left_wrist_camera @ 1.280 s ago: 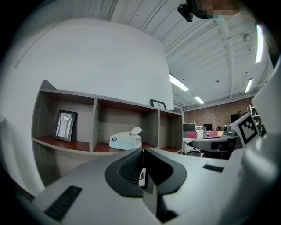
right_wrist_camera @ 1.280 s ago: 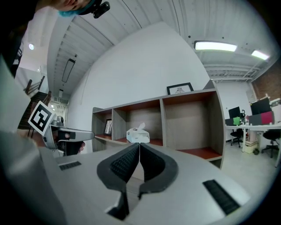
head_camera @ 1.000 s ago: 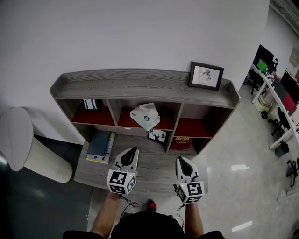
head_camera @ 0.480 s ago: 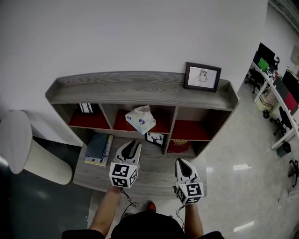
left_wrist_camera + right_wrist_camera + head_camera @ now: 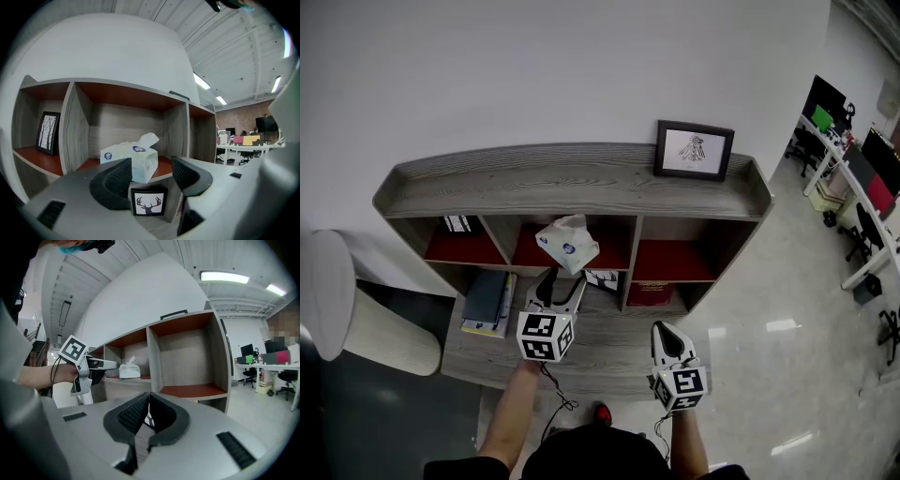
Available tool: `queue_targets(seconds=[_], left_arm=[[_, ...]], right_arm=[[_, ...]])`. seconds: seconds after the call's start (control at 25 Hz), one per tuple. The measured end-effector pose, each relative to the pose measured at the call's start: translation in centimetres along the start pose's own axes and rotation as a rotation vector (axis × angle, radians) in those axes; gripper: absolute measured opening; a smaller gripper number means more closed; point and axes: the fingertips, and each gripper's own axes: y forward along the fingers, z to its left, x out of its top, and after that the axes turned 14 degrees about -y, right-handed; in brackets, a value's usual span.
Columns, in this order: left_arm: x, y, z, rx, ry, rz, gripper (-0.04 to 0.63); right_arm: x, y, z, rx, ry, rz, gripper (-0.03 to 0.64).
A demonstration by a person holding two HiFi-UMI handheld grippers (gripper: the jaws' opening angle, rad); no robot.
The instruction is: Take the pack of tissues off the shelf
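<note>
At the far left of the head view a pale round-topped stool (image 5: pixel 328 300) stands just beside the left end of the grey wood-grain shelf unit (image 5: pixel 572 178), which backs on a bare white wall. Right of the unit the glossy pale floor (image 5: pixel 769 309) lies open as far as the row of office desks with monitors (image 5: pixel 853 169) at the frame's right edge.

The unit's upper row has three red-floored compartments. The white soft pack of tissues with blue round marks (image 5: pixel 567 246) sits in the middle one, near its front edge and skewed to it, a tissue standing up from its top. On the lower ledge, from left to right, lie a stack of flat books (image 5: pixel 485 300), a small black-and-white deer picture (image 5: pixel 602 278) and a dark red box (image 5: pixel 652 293). A black-framed drawing (image 5: pixel 693 150) stands on the top board, right of centre.

The left gripper (image 5: pixel 562 281) points at the middle compartment; its jaws have just been opening and stand wide, with the pack (image 5: pixel 133 159) ahead of the gap, untouched. The right gripper (image 5: pixel 665 328), lower right of it over the ledge's front edge, has its jaws pressed together on nothing (image 5: pixel 146 405)
</note>
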Motion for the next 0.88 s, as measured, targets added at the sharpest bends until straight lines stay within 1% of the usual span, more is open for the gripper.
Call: queue_targets(seconds=[0.24,0.56,0.72,0.88], left_arm=[[-0.5,1.8,0.5,0.021,0.012,0.030,0.278],[-1.2,3.4,1.3,0.057,0.023,0.040,0.276],[-1.2,3.7,1.5,0.061,0.022,0.041,0.273],[-1.0,3.9,1.9,0.082,0.036,0.028,0.227]], right_arm=[[-1.4,-0.3,-1.2,-0.018,0.014,0.029,0.029],[-2.3,-0.2,-2.3,-0.035,0.026,0.049,0.029],[-2.6,0.1,-2.7,-0.037,0.032,0.055,0.029],[-2.9,0.5,-2.7,-0.033,0.040,0.058,0.029]])
